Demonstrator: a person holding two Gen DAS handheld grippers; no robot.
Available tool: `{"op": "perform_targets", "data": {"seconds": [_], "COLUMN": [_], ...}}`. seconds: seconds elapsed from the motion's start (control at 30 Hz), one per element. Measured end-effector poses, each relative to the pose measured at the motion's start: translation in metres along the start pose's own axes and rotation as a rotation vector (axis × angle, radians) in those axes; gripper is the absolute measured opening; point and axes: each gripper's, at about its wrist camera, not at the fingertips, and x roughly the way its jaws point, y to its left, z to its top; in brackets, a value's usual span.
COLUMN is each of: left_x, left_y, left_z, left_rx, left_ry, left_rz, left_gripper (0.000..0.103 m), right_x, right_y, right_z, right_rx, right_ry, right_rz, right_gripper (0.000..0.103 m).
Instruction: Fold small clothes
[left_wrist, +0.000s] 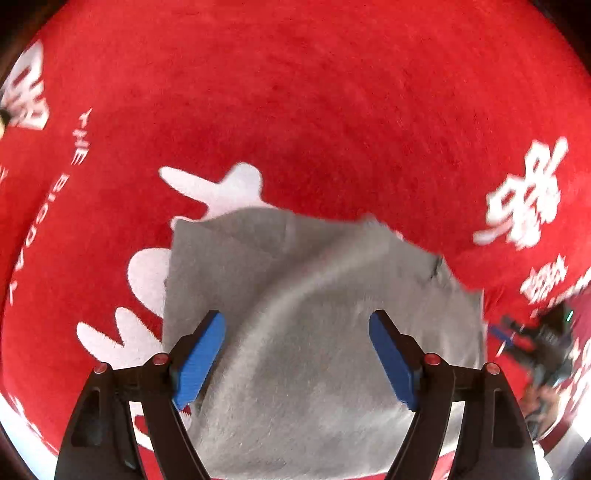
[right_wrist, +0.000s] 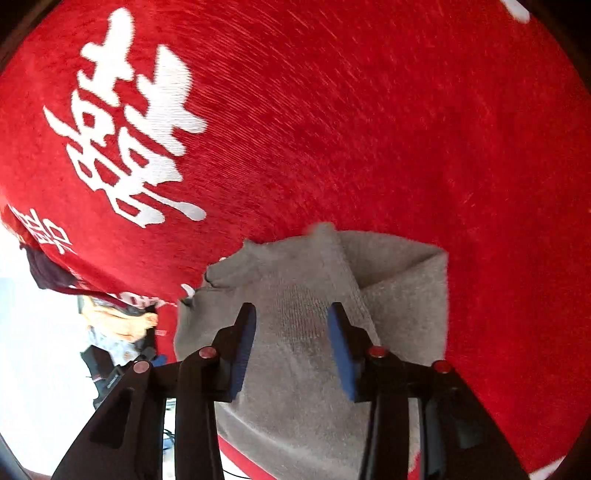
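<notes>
Grey fuzzy knit garment (left_wrist: 295, 314), small and soft, is lying rumpled on the red plush cloth with white printed characters (left_wrist: 295, 92), which is covering the whole work surface. In the left wrist view the garment is sitting just right of the big white splayed print shape (left_wrist: 147, 280), overlapping its edge. A raised crease is running diagonally across the grey fabric, and the far edge is folding over unevenly.

Left gripper (left_wrist: 297, 354), black arms with blue pads, is hanging over the near part of the garment with jaws spread wide; pads are not pressing anything, grey fabric is showing between them.

Right gripper (right_wrist: 291, 347), same build, is hovering over the garment's ridged folded part (right_wrist: 306, 306) with jaws partly spread, pads not pinching the cloth.

In the right wrist view a person's hand (right_wrist: 122, 321) is showing at the left, off the red cloth's edge, blurred. In the left view the right gripper (left_wrist: 532, 343) is showing blurred just beyond the garment's right edge.
</notes>
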Motion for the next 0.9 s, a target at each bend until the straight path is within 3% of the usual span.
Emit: {"op": "perform_targets", "data": {"seconds": [0.17,0.33,0.37,0.4,0.43,0.47,0.67,0.77,0.83,0.9], "left_x": [0.045,0.078,0.08,0.082,0.083,0.083,0.091,0.078,0.063,0.045], "left_y": [-0.028,-0.036,-0.035,-0.035,-0.033,-0.032,-0.022,-0.007,-0.003,0.002], "left_z": [-0.006,0.014,0.019,0.023,0.026,0.03,0.049,0.05,0.045,0.036], "left_rx": [0.072,0.037,0.03,0.022,0.013,0.01,0.016,-0.034,-0.008,0.027], "left_ry": [0.088,0.061,0.045,0.038,0.035,0.024,-0.006,-0.007,-0.015,-0.007], "left_rz": [0.008,0.037,0.054,0.069,0.077,0.09,0.22,0.201,0.203,0.192], "left_gripper": [0.081,0.081,0.081,0.081,0.081,0.081,0.081,0.081,0.081,0.081], "right_x": [0.006,0.029,0.036,0.044,0.049,0.05,0.049,0.06,0.054,0.045], "right_y": [0.006,0.002,0.001,0.002,0.004,0.009,0.023,0.008,0.006,0.007], "right_z": [0.001,0.015,0.017,0.018,0.02,0.021,0.038,0.042,0.04,0.034], "right_rx": [-0.1,-0.117,-0.119,-0.126,-0.136,-0.152,-0.197,-0.174,-0.154,-0.148], "right_ry": [0.031,0.055,0.07,0.093,0.106,0.102,0.058,0.091,0.062,0.049], "right_rz": [-0.123,-0.159,-0.174,-0.188,-0.195,-0.199,-0.203,-0.282,-0.281,-0.285], "right_gripper": [0.045,0.045,0.041,0.021,0.008,0.007,0.007,0.008,0.016,0.033]}}
